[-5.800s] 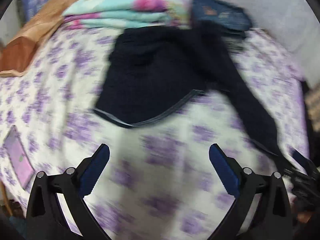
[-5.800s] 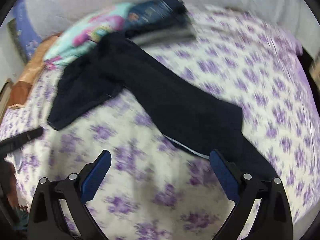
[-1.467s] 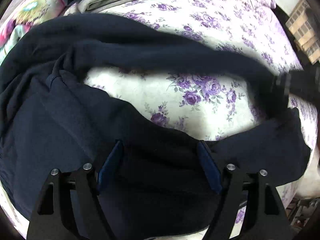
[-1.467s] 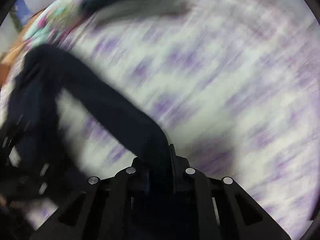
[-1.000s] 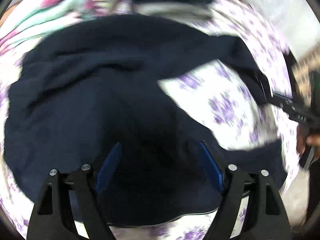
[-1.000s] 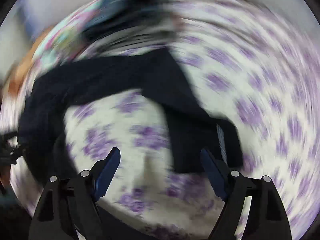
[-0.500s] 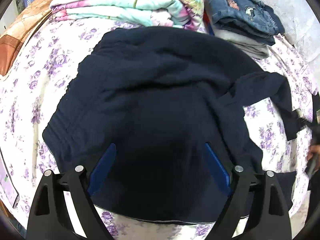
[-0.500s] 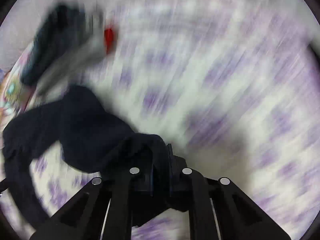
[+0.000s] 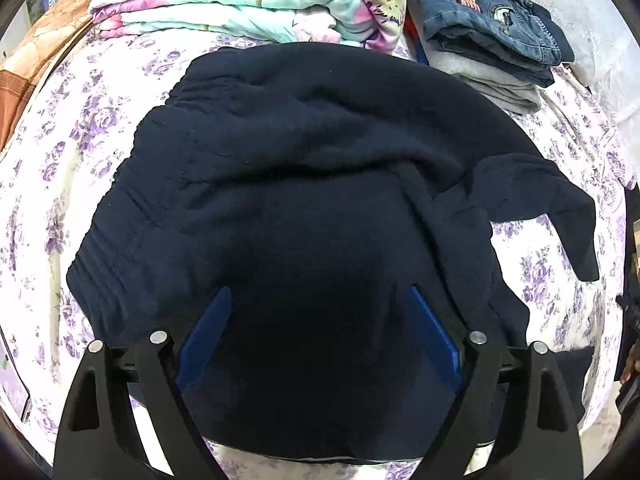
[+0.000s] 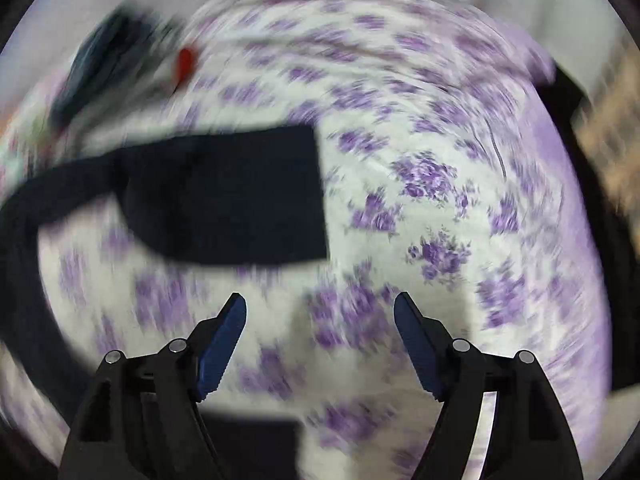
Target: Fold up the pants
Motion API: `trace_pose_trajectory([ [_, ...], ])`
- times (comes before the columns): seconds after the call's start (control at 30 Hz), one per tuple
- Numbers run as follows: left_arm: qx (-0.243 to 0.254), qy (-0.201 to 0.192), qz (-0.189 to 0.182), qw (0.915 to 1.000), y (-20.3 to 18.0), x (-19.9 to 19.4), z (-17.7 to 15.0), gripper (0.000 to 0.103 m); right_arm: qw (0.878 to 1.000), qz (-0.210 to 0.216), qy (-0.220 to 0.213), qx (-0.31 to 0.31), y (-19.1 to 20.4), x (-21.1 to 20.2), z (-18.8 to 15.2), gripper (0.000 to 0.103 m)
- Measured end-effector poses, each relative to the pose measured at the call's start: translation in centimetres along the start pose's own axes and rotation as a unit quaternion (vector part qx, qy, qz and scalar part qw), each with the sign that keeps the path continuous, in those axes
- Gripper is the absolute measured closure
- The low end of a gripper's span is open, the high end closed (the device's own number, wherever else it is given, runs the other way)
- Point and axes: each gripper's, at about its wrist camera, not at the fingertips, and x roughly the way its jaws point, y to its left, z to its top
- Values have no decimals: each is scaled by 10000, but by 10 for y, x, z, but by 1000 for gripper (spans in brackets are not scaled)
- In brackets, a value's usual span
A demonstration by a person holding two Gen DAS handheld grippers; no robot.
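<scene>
Dark navy pants (image 9: 304, 184) lie bunched on the purple-flowered bedsheet (image 9: 52, 176), waistband to the left, one leg end (image 9: 560, 208) folded over at the right. My left gripper (image 9: 320, 300) is open and hovers just over the pants' near part. In the blurred right wrist view the leg end (image 10: 240, 196) lies flat on the sheet ahead and to the left of my right gripper (image 10: 320, 304), which is open and empty above the sheet (image 10: 440, 200).
A folded floral quilt (image 9: 256, 0) and a stack of folded jeans and grey clothes (image 9: 492, 28) lie at the far side of the bed. An orange-brown pillow (image 9: 28, 64) sits far left. The bed edge drops off at the right.
My right gripper has opened and let go of the pant leg, which now lies on the sheet; the gripper has pulled back. My left gripper stays open over the pants.
</scene>
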Motion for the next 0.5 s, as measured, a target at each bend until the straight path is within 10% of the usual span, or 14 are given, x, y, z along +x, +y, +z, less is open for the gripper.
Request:
trace_pose_trajectory([
  [0.2, 109, 38, 125, 9999, -6, 0, 1, 18, 9921, 554, -180, 1108, 22, 51, 76, 26],
  [0.43, -51, 88, 294, 9995, 3, -1, -5, 18, 9918, -399, 484, 1111, 44, 142, 141, 20],
  [0.5, -103, 140, 387, 9991, 8, 2, -8, 18, 9912, -233, 580, 1163, 46, 157, 139, 44],
])
